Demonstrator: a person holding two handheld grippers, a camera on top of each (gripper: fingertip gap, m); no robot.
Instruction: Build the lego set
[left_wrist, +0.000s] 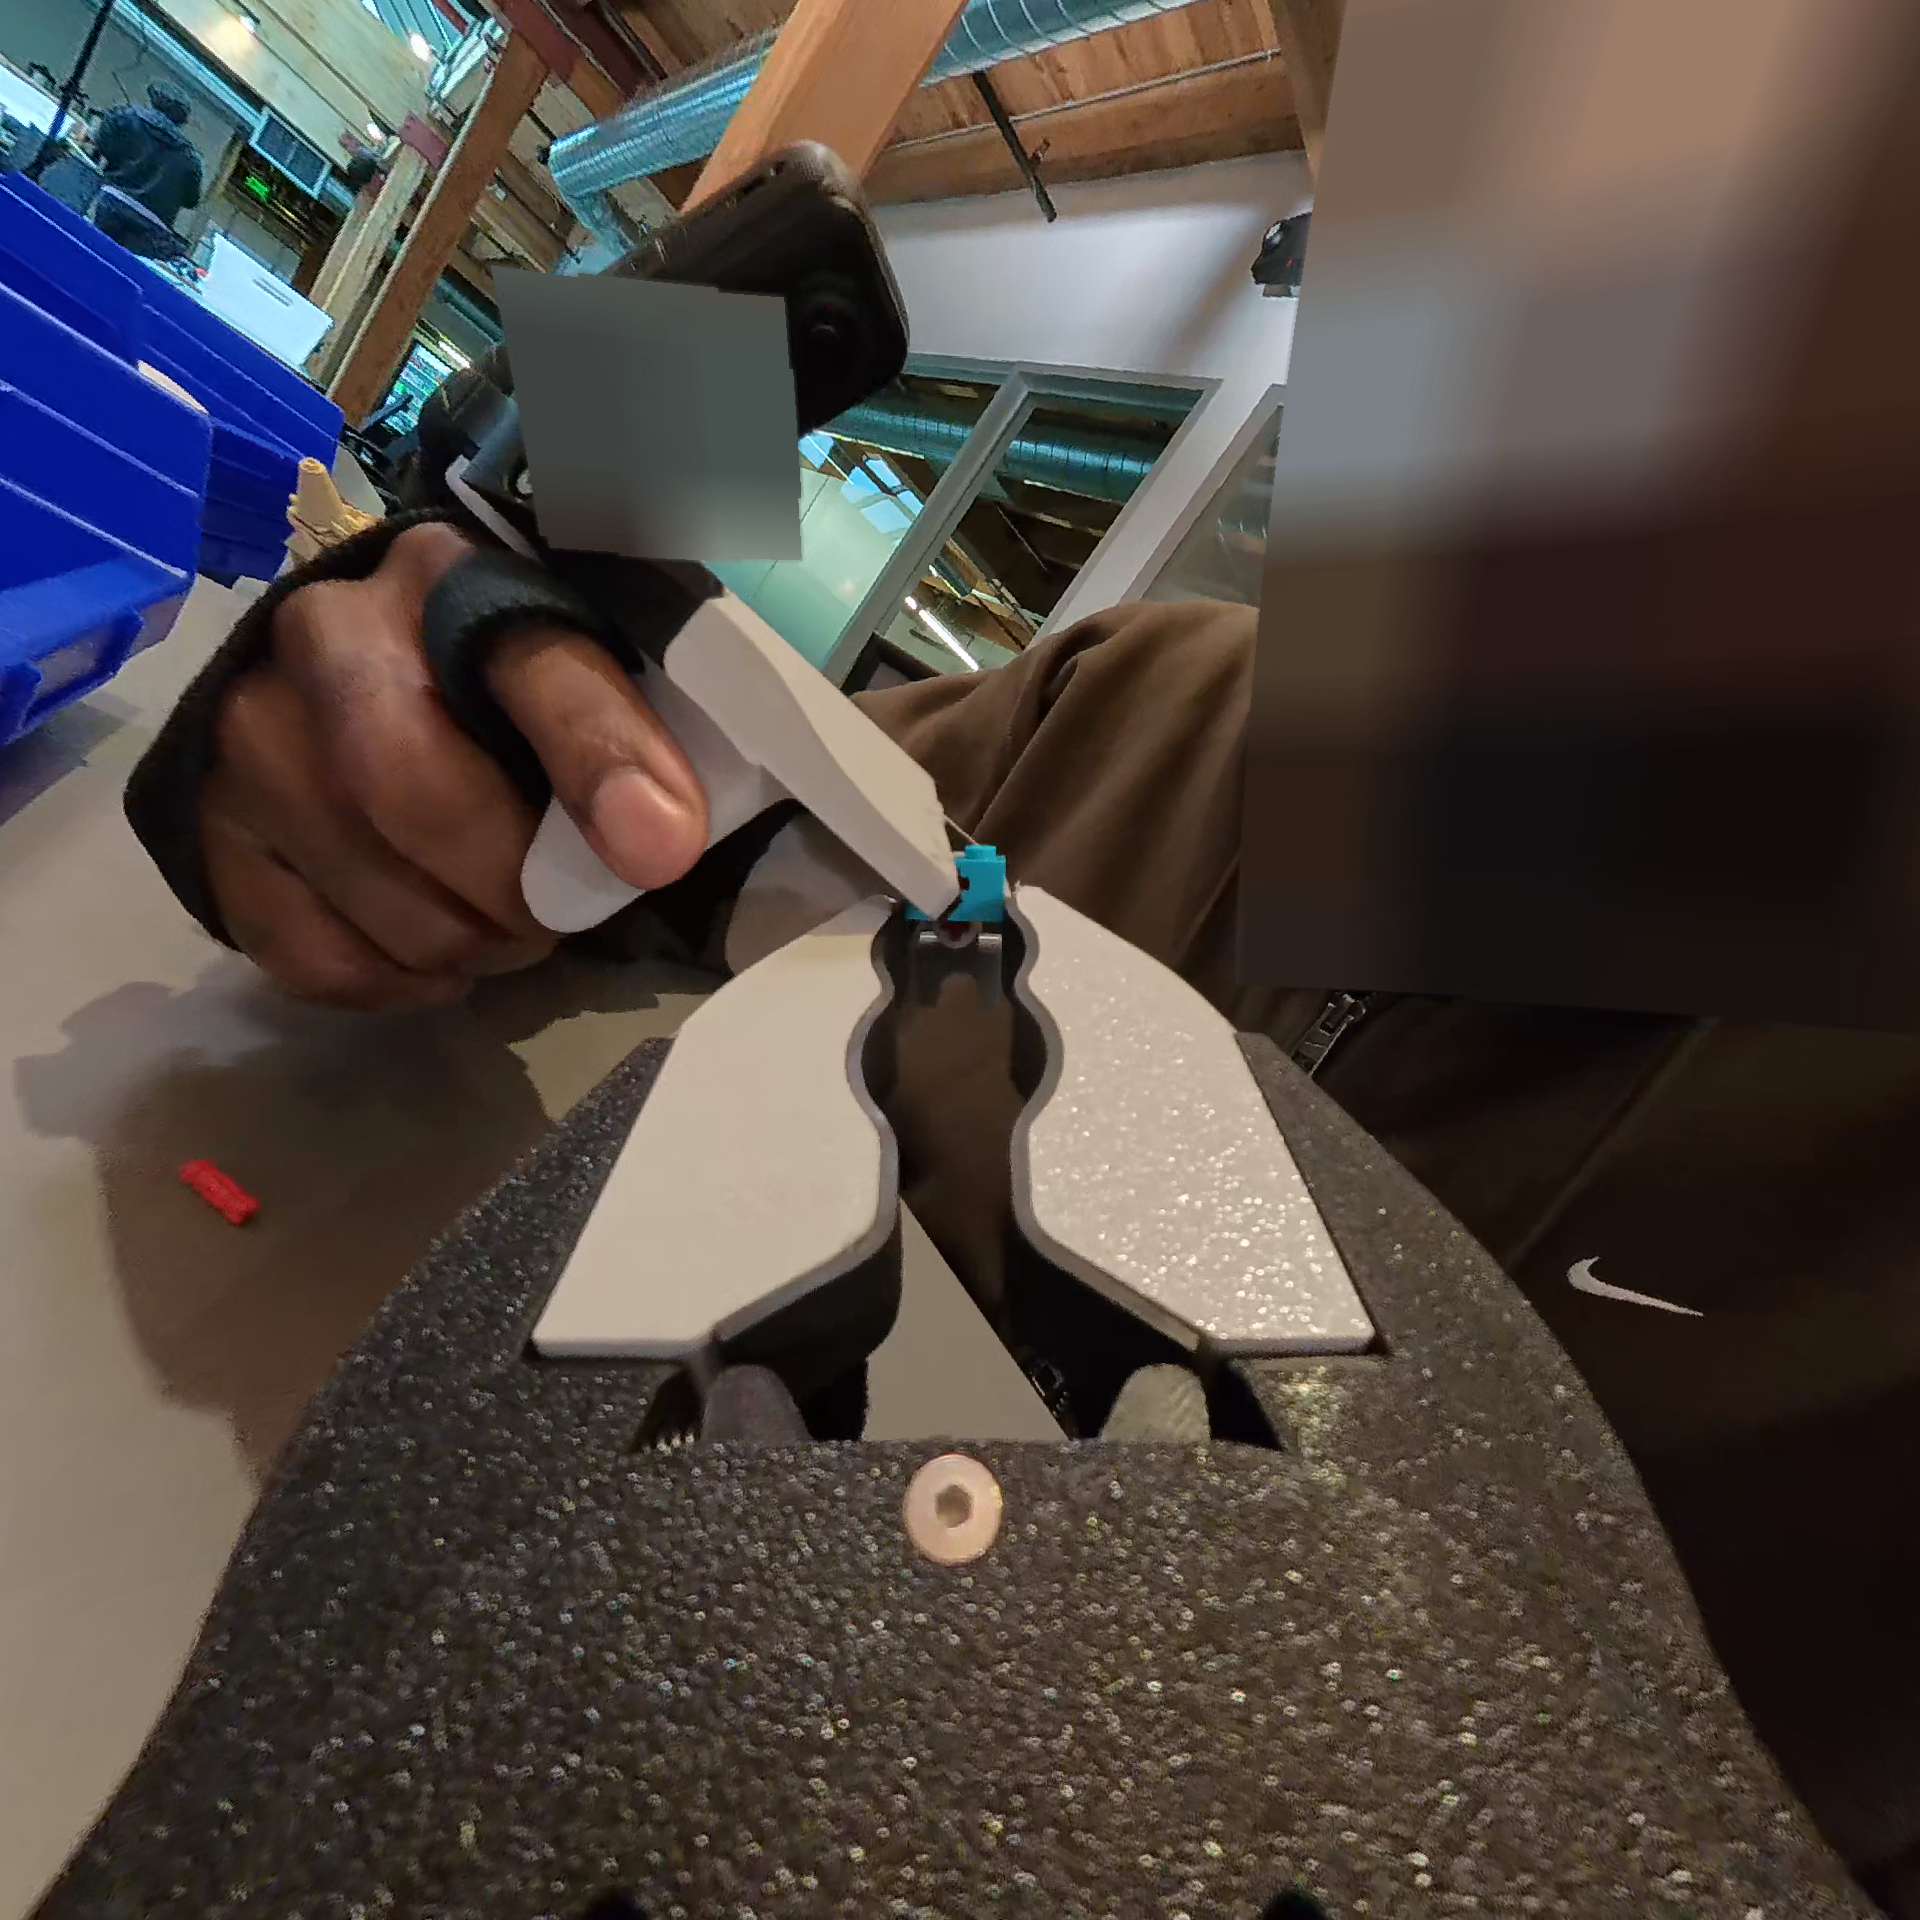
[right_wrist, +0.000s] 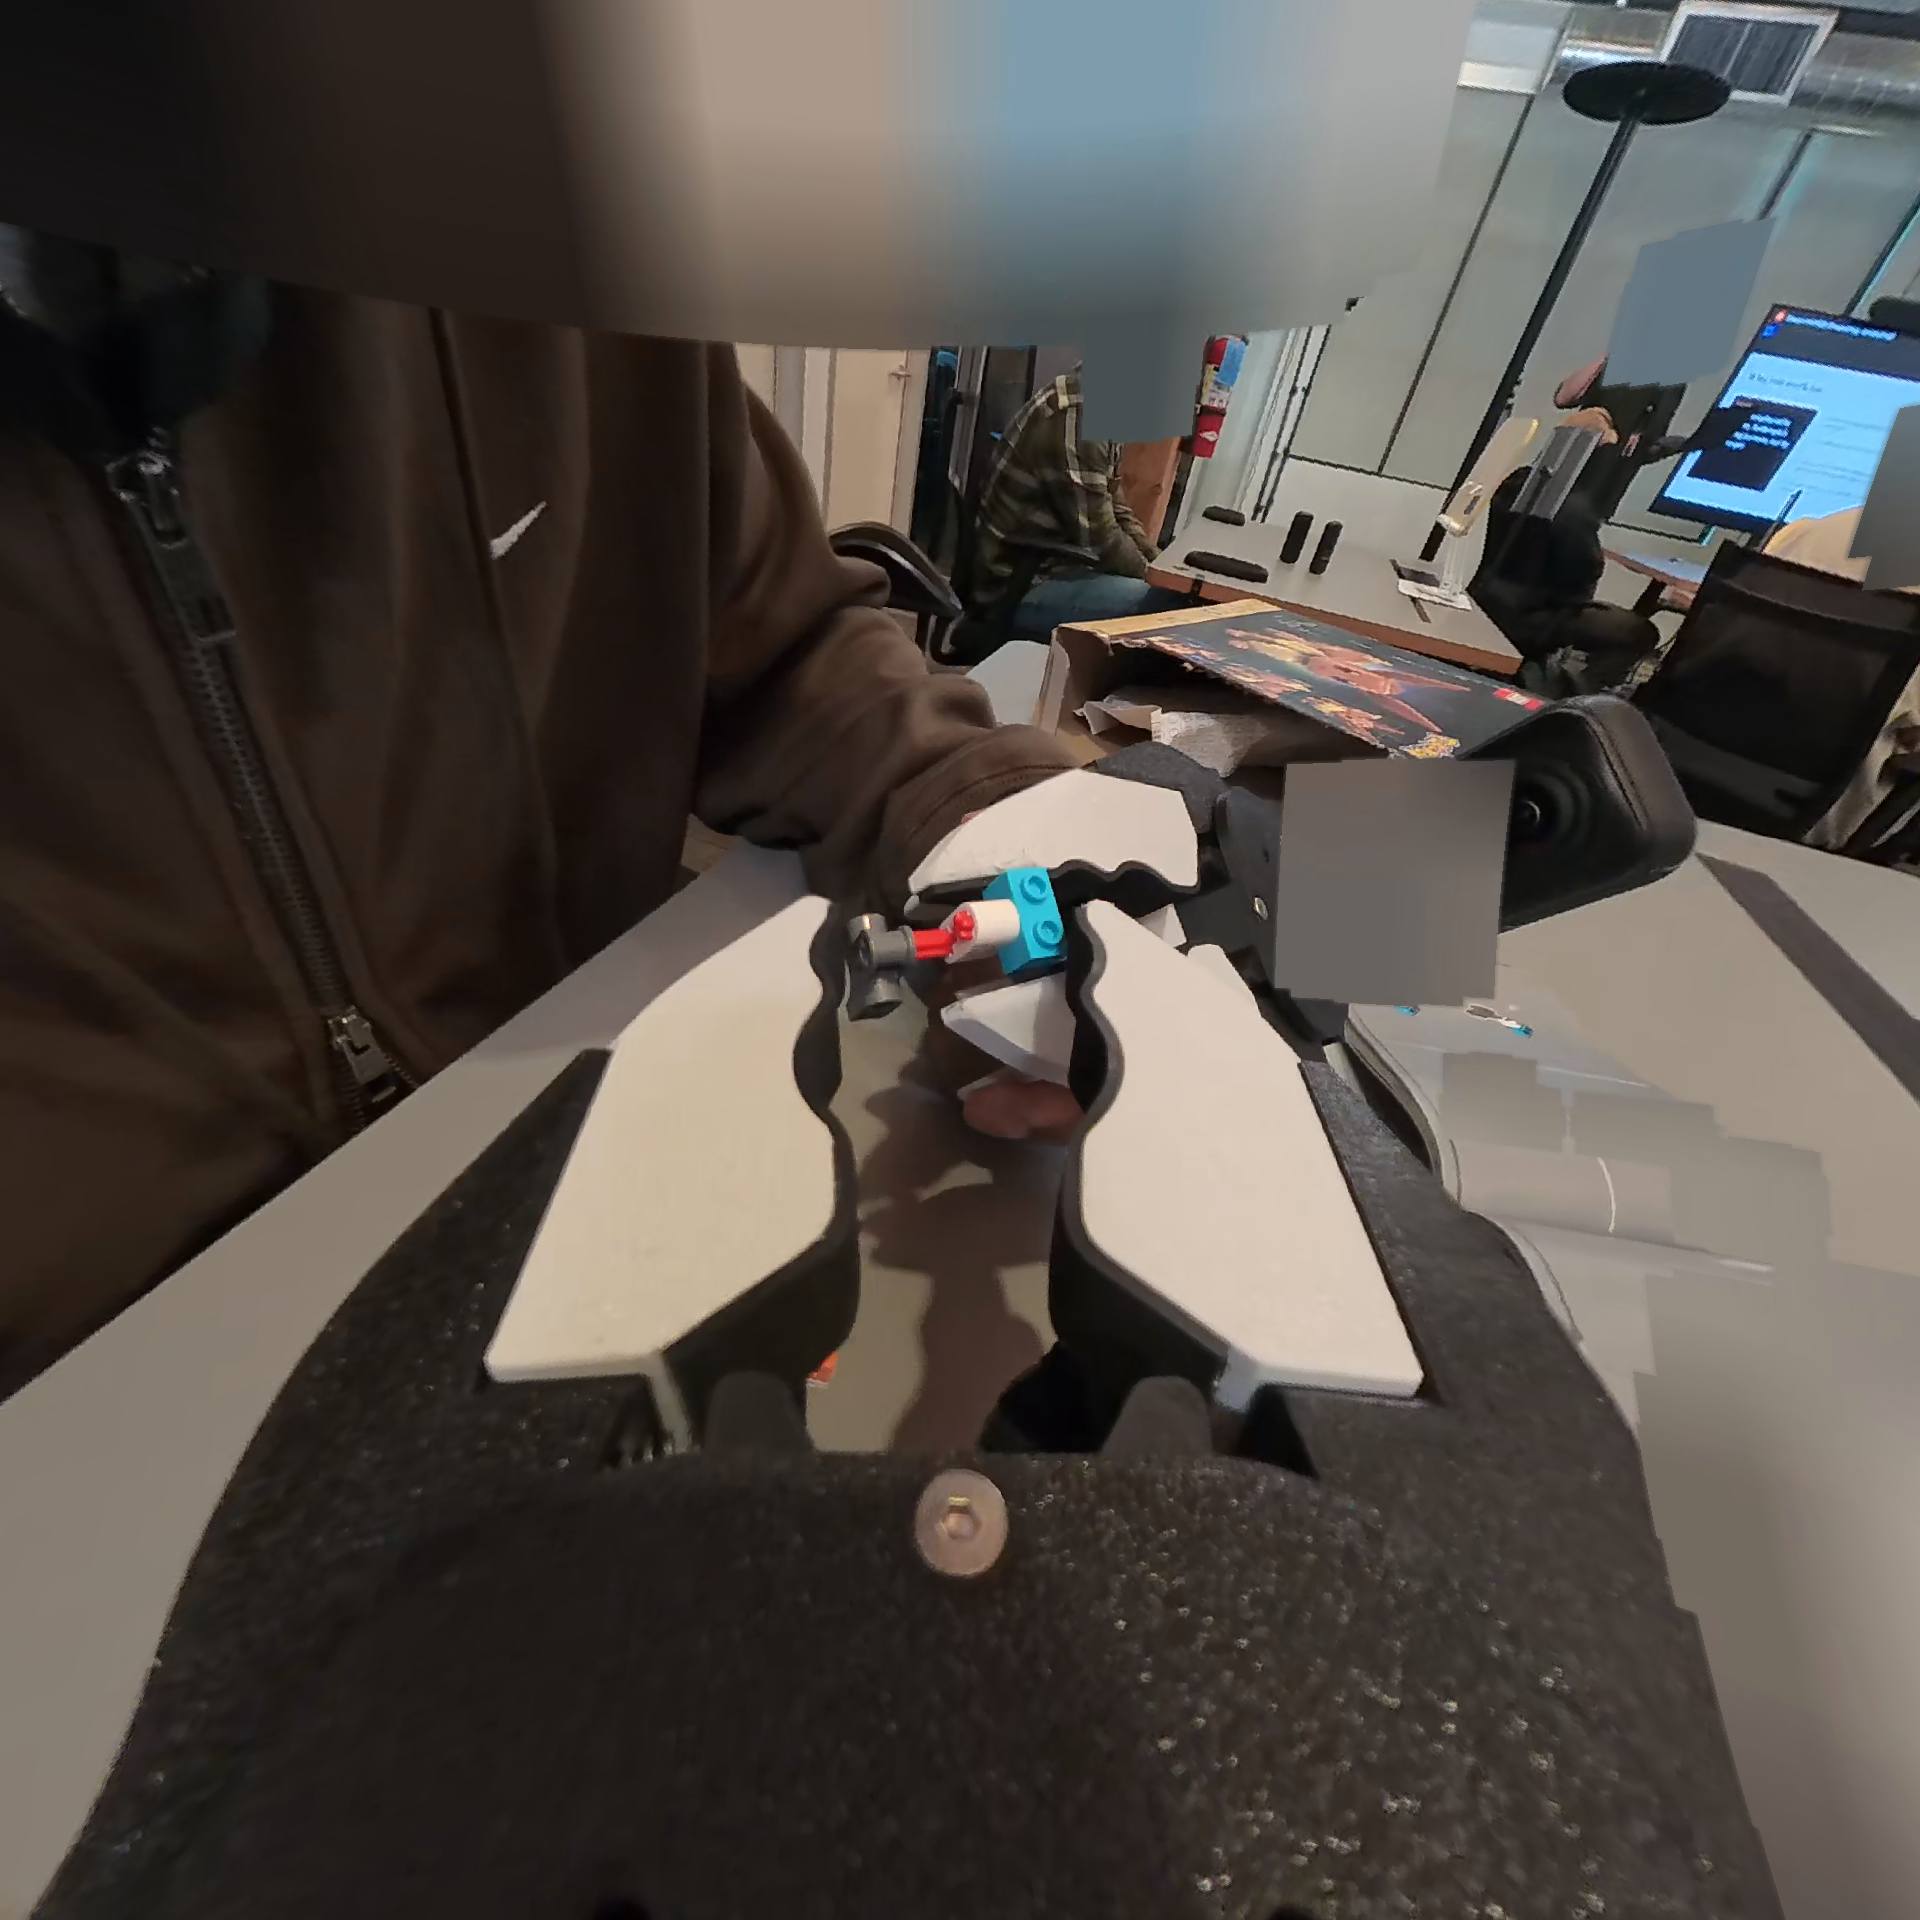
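The left claw (left_wrist: 954, 940) is narrowed onto a small grey lego piece (left_wrist: 951, 966) at its tips, above the grey counter (left_wrist: 104, 1039). The right claw (right_wrist: 961, 961) is also pinched in, its right fingertip touching the teal brick (right_wrist: 1034, 923); its left tip sits by the grey piece (right_wrist: 878, 961), though a firm grip cannot be told. A white cylinder (right_wrist: 992, 920) and a red pin (right_wrist: 935, 940) join the teal brick to the grey piece. A loose red piece (left_wrist: 218, 1192) lies on the counter, near left. Blue bins (left_wrist: 94, 436) stand far left; an opened set box (right_wrist: 1299, 665) lies farther back.
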